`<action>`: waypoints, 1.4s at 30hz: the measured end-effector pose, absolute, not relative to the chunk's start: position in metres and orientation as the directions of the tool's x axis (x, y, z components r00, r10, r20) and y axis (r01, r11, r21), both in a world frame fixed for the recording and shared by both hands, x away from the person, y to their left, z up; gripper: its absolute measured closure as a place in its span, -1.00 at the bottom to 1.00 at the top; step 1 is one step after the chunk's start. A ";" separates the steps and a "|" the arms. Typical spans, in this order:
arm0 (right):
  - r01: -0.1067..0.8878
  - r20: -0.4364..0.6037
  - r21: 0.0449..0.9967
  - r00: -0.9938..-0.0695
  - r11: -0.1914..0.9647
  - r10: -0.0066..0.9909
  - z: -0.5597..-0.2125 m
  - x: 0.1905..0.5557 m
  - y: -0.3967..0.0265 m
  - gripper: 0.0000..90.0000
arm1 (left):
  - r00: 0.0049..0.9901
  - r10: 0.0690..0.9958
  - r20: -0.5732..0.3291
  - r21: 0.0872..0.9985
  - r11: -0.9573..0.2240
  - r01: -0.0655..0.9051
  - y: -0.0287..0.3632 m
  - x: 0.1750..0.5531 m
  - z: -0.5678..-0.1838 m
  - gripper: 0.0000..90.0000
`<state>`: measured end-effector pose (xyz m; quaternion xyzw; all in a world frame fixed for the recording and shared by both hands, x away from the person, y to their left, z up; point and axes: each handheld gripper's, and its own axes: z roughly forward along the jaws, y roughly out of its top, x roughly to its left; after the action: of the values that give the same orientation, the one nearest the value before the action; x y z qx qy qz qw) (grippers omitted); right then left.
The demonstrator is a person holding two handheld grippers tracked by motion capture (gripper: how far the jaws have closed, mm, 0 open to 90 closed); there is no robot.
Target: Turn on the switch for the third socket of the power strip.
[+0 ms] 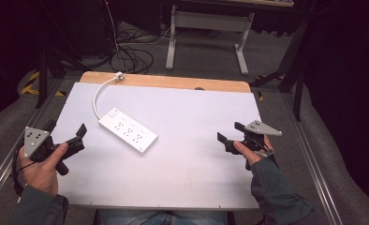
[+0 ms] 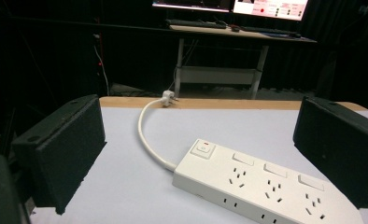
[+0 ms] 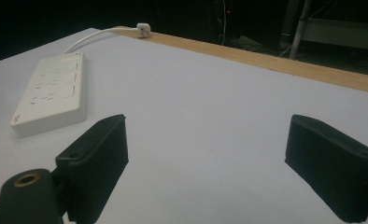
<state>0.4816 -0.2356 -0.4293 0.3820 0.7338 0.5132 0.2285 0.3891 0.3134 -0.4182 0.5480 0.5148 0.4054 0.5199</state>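
left gripper point(image 1: 69, 136): jaws wide apart, nothing held | right gripper point(image 1: 230, 133): spread, empty | white power strip point(image 1: 128, 130): just ahead of left gripper, well apart from right | approach probably best squared across the strip's narrow width, cord point(image 1: 98, 93) avoided

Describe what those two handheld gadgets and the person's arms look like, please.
Each is a black handheld tool ending in two blocky black jaws. The left gripper and right gripper each carry a grey three-cornered plate dotted with small holes on top. A dark cable trails from the left one. The person wears dark grey-green sleeves.
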 end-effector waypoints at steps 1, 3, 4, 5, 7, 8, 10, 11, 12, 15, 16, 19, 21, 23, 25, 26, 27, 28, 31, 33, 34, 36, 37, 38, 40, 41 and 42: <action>0.326 0.057 0.928 -0.604 0.181 0.795 -0.429 0.481 -0.236 -0.70 | 0.139 0.986 -0.088 0.988 0.068 0.142 0.313 0.389 -0.418 -0.94; 0.324 0.055 0.928 -0.605 0.183 0.794 -0.429 0.481 -0.236 -0.70 | 0.135 0.987 -0.087 0.987 0.067 0.143 0.313 0.390 -0.418 -0.93; 0.324 0.056 0.928 -0.605 0.182 0.794 -0.429 0.481 -0.236 -0.70 | 0.135 0.987 -0.087 0.987 0.068 0.143 0.313 0.390 -0.418 -0.93; 0.324 0.055 0.928 -0.604 0.183 0.795 -0.429 0.481 -0.236 -0.70 | 0.134 0.987 -0.086 0.988 0.067 0.142 0.313 0.390 -0.418 -0.93; 0.325 0.055 0.928 -0.604 0.183 0.795 -0.429 0.481 -0.236 -0.70 | 0.132 0.988 -0.083 0.988 0.064 0.139 0.313 0.390 -0.418 -0.92; 0.325 0.054 0.928 -0.604 0.184 0.795 -0.429 0.481 -0.236 -0.70 | 0.131 0.988 -0.081 0.988 0.063 0.138 0.313 0.390 -0.418 -0.91; 0.324 0.053 0.928 -0.603 0.184 0.796 -0.429 0.481 -0.236 -0.70 | 0.128 0.988 -0.081 0.989 0.063 0.136 0.313 0.391 -0.418 -0.89; 0.322 0.051 0.928 -0.603 0.185 0.796 -0.429 0.481 -0.236 -0.70 | 0.126 0.989 -0.079 0.989 0.061 0.137 0.313 0.391 -0.418 -0.88; 0.326 0.053 0.927 -0.602 0.184 0.797 -0.429 0.481 -0.236 -0.70 | 0.126 0.989 -0.078 0.989 0.060 0.135 0.312 0.391 -0.418 -0.87; 0.324 0.053 0.928 -0.603 0.184 0.796 -0.429 0.481 -0.237 -0.70 | 0.125 0.989 -0.074 0.989 0.058 0.133 0.313 0.391 -0.418 -0.84; 0.326 0.054 0.928 -0.603 0.183 0.796 -0.429 0.481 -0.237 -0.70 | 0.123 0.990 -0.074 0.989 0.058 0.133 0.313 0.391 -0.418 -0.82; 0.325 0.052 0.927 -0.602 0.186 0.796 -0.429 0.481 -0.237 -0.70 | 0.118 0.990 -0.078 0.990 0.062 0.130 0.313 0.391 -0.417 -0.71; 0.323 0.049 0.928 -0.601 0.186 0.798 -0.429 0.480 -0.236 -0.70 | 0.113 0.991 -0.073 0.991 0.059 0.122 0.313 0.391 -0.416 -0.65; 0.325 0.053 0.928 -0.602 0.184 0.796 -0.429 0.480 -0.236 -0.70 | 0.105 0.992 -0.064 0.991 0.051 0.122 0.313 0.391 -0.417 -0.59; 0.320 0.046 0.928 -0.606 0.191 0.794 -0.430 0.481 -0.236 -0.70 | 0.093 0.993 -0.066 0.991 0.055 0.120 0.314 0.390 -0.417 -0.53; 0.323 0.050 0.927 -0.606 0.189 0.794 -0.430 0.481 -0.236 -0.70 | 0.088 0.994 -0.063 0.992 0.053 0.119 0.314 0.390 -0.417 -0.46; 0.323 0.049 0.927 -0.606 0.189 0.794 -0.430 0.481 -0.236 -0.70 | 0.084 0.994 -0.068 0.991 0.058 0.118 0.314 0.390 -0.417 -0.41; 0.324 0.048 0.927 -0.605 0.190 0.795 -0.430 0.481 -0.236 -0.70 | 0.079 0.994 -0.073 0.991 0.063 0.118 0.315 0.390 -0.417 -0.37; 0.325 0.048 0.926 -0.605 0.191 0.795 -0.430 0.481 -0.236 -0.70 | 0.076 0.993 -0.089 0.989 0.080 0.124 0.316 0.390 -0.417 -0.17; 0.326 0.049 0.926 -0.605 0.191 0.795 -0.430 0.481 -0.236 -0.70 | 0.078 0.992 -0.094 0.988 0.084 0.128 0.317 0.390 -0.417 -0.01; 0.326 0.049 0.926 -0.605 0.191 0.795 -0.430 0.481 -0.236 -0.70 | 0.079 0.993 -0.091 0.988 0.080 0.131 0.318 0.390 -0.417 -0.01; 0.327 0.050 0.926 -0.605 0.191 0.794 -0.430 0.481 -0.236 -0.70 | 0.085 0.993 -0.086 0.988 0.074 0.136 0.319 0.391 -0.418 0.11; 0.329 0.052 0.925 -0.604 0.189 0.796 -0.430 0.481 -0.236 -0.70 | 0.089 0.992 -0.087 0.988 0.074 0.138 0.319 0.391 -0.418 0.18; 0.329 0.053 0.926 -0.604 0.188 0.795 -0.430 0.481 -0.235 -0.70 | 0.094 0.992 -0.085 0.987 0.072 0.142 0.319 0.392 -0.418 0.27; 0.329 0.053 0.925 -0.604 0.188 0.795 -0.430 0.481 -0.236 -0.69 | 0.097 0.992 -0.080 0.988 0.066 0.143 0.318 0.392 -0.419 0.39; 0.329 0.052 0.925 -0.604 0.189 0.795 -0.430 0.481 -0.236 -0.69 | 0.101 0.993 -0.067 0.988 0.052 0.142 0.319 0.393 -0.419 0.46; 0.328 0.050 0.925 -0.605 0.192 0.795 -0.430 0.481 -0.236 -0.69 | 0.101 0.994 -0.049 0.990 0.035 0.133 0.320 0.396 -0.419 0.54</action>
<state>0.4810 -0.2358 -0.4303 0.3809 0.7370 0.5091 0.2294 0.3959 0.3201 -0.4192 0.5466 0.5154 0.4288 0.5017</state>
